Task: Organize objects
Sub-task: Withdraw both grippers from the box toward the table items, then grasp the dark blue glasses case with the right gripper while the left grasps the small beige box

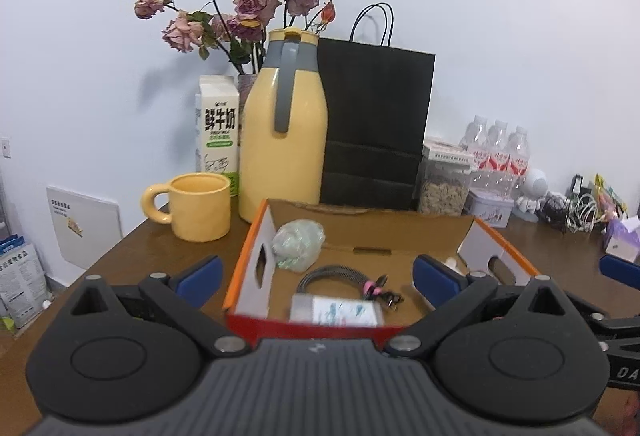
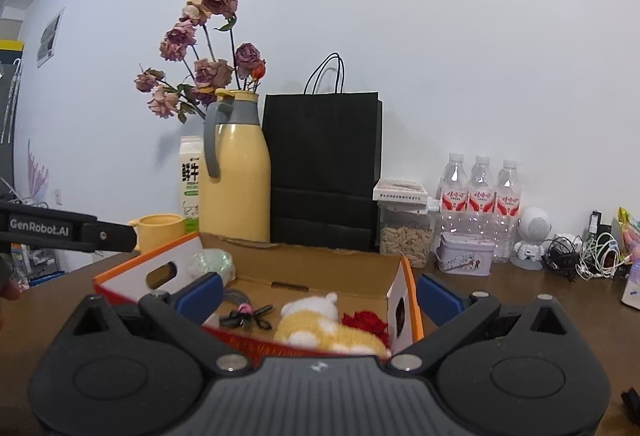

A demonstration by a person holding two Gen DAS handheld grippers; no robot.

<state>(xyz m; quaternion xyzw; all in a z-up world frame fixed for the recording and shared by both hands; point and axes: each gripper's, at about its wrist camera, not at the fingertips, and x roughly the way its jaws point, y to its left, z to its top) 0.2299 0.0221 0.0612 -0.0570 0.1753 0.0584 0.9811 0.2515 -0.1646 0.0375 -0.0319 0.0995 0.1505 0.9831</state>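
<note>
On the brown wooden surface (image 1: 132, 256) we see the open orange-edged cardboard box (image 1: 360, 232), holding a coiled black cable (image 1: 344, 278) and yellow-white plush toy (image 2: 324, 324). Left tool (image 1: 316, 276) and right tool (image 2: 320, 294) both gape wide, gripping nothing.

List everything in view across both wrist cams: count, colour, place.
cardboard box: 1, orange-rimmed, open, table front
green bundle: 1, pale green, box back-left
cable: 1, black, box middle
plush toy: 1, yellow-white, box right
red flower: 1, beside plush toy
mug: 1, yellow, left of box
thermos jug: 1, yellow-grey, behind box
milk carton: 1, white-green, left of jug
dried roses: bunch, pink, behind jug
paper bag: 1, black, at wall
water bottles: 3, clear
left gripper: open
right gripper: open
</note>
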